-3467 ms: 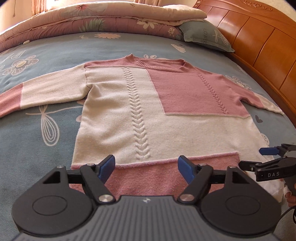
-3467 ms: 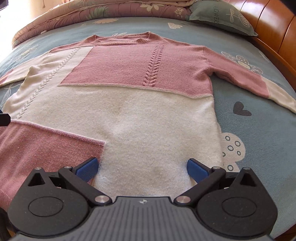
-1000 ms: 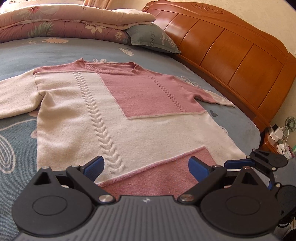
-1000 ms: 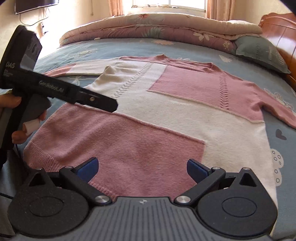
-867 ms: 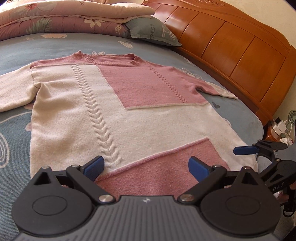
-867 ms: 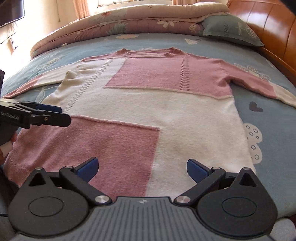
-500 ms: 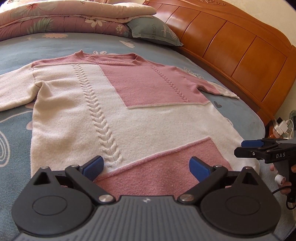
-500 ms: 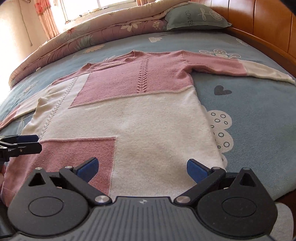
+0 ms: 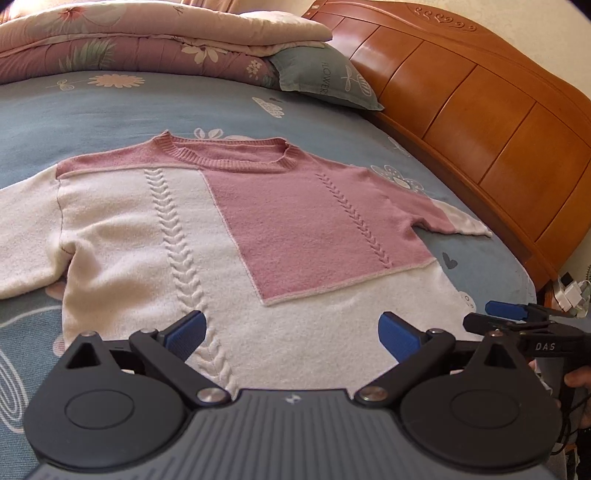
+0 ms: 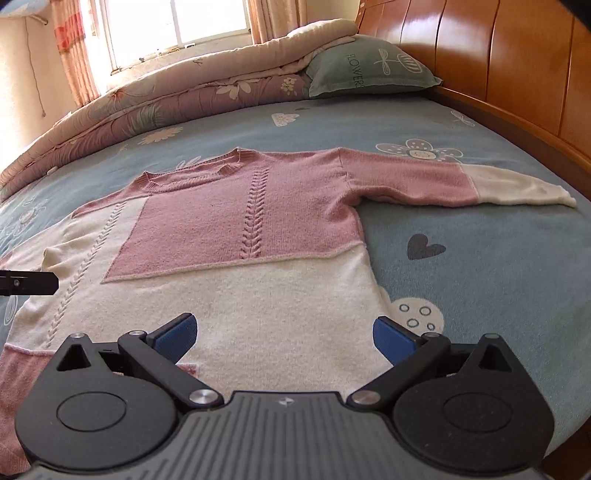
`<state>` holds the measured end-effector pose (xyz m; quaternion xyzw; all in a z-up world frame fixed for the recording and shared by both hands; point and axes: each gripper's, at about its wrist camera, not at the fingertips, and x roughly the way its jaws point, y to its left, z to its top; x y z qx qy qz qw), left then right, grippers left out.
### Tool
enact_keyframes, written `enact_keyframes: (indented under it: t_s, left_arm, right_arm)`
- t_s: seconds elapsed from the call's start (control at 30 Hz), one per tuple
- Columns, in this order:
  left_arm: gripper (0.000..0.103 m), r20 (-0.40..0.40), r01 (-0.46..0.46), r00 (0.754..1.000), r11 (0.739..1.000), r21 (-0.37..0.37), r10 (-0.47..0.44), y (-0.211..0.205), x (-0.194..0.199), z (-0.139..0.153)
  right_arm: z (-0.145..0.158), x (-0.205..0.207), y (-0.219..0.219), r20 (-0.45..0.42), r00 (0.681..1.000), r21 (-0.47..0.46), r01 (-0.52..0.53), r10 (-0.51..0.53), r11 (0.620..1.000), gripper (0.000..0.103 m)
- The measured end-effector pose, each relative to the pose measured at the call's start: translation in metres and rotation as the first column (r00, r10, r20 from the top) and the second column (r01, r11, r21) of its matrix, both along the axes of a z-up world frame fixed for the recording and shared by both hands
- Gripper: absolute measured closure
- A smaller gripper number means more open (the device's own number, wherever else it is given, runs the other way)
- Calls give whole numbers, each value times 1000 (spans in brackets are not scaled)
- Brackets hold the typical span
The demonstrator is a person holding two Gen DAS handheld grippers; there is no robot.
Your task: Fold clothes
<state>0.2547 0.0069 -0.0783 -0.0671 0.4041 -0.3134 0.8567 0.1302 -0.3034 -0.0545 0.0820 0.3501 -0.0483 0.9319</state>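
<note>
**Sweater lying flat on the bed, both tools open above its hem**

Blue bedsheet (image 10: 480, 280), printed with flowers and hearts, is covering a bed with a glossy wooden headboard (image 9: 480, 110) along the right. At the far end a rolled floral quilt (image 10: 184, 96) is lying beside a grey-green pillow (image 10: 365, 70), and sunlight is coming through a curtained window (image 10: 173, 22) behind them.

A pink and cream sweater (image 9: 295, 229) is lying spread flat, front up, in the middle of the bed, its neckline pointing toward the quilt. Its right-hand sleeve (image 10: 461, 181) is stretching out straight toward the headboard, pink near the shoulder and cream at the cuff. The other sleeve (image 9: 26, 236) is running off the left edge of the left wrist view.

The left tool (image 9: 291, 334) is hovering over the cream lower part of the sweater with its blue pads wide apart and nothing between them. The right tool (image 10: 282, 336) is hovering likewise near the hem, jaws spread and gripping nothing. In the left wrist view the right tool is showing at the right edge, just off the sweater's side, with a hand (image 9: 576, 380) gripping its handle.
</note>
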Motion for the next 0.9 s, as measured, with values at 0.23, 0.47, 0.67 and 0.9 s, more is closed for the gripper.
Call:
enact_keyframes:
  t_s: [0.23, 0.47, 0.67, 0.9]
  left_arm:
    - [3, -11, 38, 999, 997, -65, -39, 14, 5, -21]
    - [1, -20, 41, 999, 992, -119, -44, 19, 9, -23]
    - [1, -12, 45, 999, 993, -111, -46, 18, 8, -23]
    - [1, 3, 42, 999, 995, -95, -42, 15, 5, -23]
  right_arm:
    - [2, 68, 4, 19, 996, -133, -83, 87, 988, 0]
    - [-27, 150, -5, -6, 993, -58, -122, 122, 991, 0]
    - [-33, 143, -26, -31, 998, -73, -52, 50, 996, 0]
    - [-26, 104, 3, -78, 988, -93, -137, 130, 986, 0]
